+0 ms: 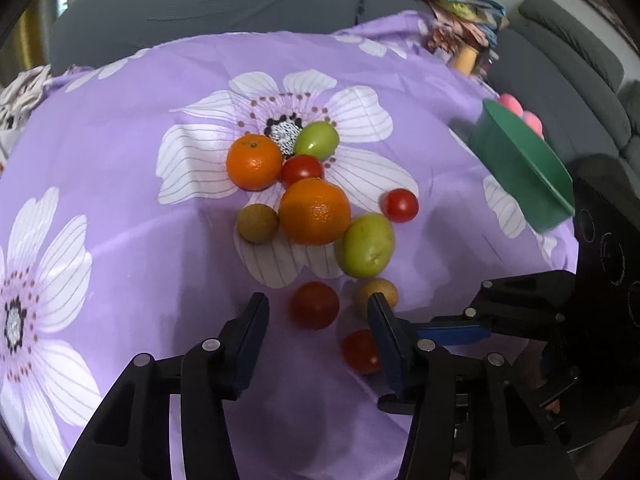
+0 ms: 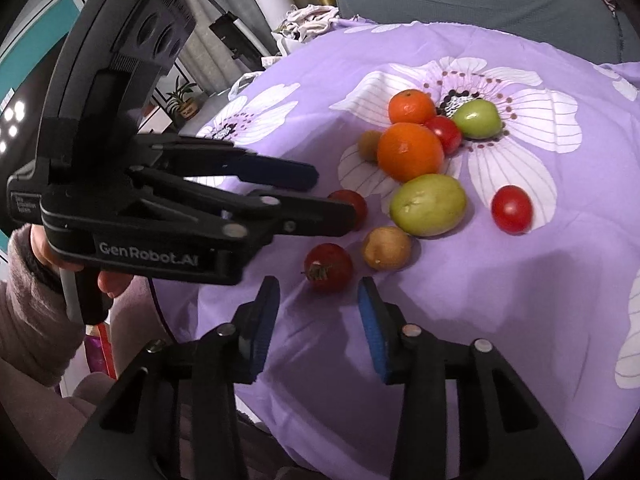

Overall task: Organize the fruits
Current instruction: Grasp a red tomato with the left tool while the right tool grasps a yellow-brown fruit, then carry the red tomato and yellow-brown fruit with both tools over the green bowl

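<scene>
Fruits [image 1: 314,211] cluster mid-frame on the purple cloth [image 1: 120,240]; left gripper [image 1: 318,312] and right gripper [image 2: 318,294] both spread, holding nothing.

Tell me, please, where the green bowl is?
In the left wrist view, the green bowl sits tilted at the right edge of the purple cloth, beyond the lone tomato.

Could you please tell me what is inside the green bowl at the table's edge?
From the left wrist view, the green bowl shows only its outer wall; its inside is hidden. Pink round things peek behind its rim.

Black left claw [image 2: 336,196] with blue pads [image 2: 280,168], silver screws, "GenRobot.AI" lettering; pink fuzzy sleeve [image 2: 28,320] covers the wrist.
</scene>
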A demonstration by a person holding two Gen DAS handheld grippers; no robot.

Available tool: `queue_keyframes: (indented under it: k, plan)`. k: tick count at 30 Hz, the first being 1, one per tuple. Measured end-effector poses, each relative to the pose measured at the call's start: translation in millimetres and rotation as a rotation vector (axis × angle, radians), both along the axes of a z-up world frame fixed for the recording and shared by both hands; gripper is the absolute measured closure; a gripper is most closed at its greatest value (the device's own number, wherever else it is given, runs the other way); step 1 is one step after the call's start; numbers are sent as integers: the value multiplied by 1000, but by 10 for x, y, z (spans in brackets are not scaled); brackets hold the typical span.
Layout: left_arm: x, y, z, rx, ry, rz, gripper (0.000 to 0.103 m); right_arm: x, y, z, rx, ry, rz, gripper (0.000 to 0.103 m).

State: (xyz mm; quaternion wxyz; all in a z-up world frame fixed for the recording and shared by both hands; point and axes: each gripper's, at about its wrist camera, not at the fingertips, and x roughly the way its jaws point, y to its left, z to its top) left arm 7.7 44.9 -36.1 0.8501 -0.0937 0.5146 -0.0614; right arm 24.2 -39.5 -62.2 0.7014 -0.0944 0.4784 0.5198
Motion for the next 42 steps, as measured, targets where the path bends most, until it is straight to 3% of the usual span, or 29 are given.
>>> queue_keyframes:
  k: [3,6,8,14,16,23,29,33,42]
  plan:
    - [61,12,0,9,3,-24,50,14,54,-29,-17,-18,-8,63]
    - [120,10,-74,-31,30,-48,51,11,91,-33,-26,-42,-10,63]
    - [128,25,-86,-81,34,-47,51,18,103,-47,-46,-52,-8,73]
    - [104,115,-97,-118,39,-15,70,89,5,-39,-56,-63,-31,77]
    - [100,105,-100,-137,39,-17,70,85,-21,-44,-61,-68,-35,78]
    - [68,8,-118,-127,40,-47,70,112,-111,-41,-74,-78,-61,78]
    - [80,-111,-139,-31,47,-74,70,145,-223,-37,-82,-84,-90,78]
    - [96,-160,-162,27,44,-74,76,135,-248,-30,-81,-85,-102,78]
    - [92,-80,-135,-33,50,-3,77,120,-373,60,-51,-97,-139,81]
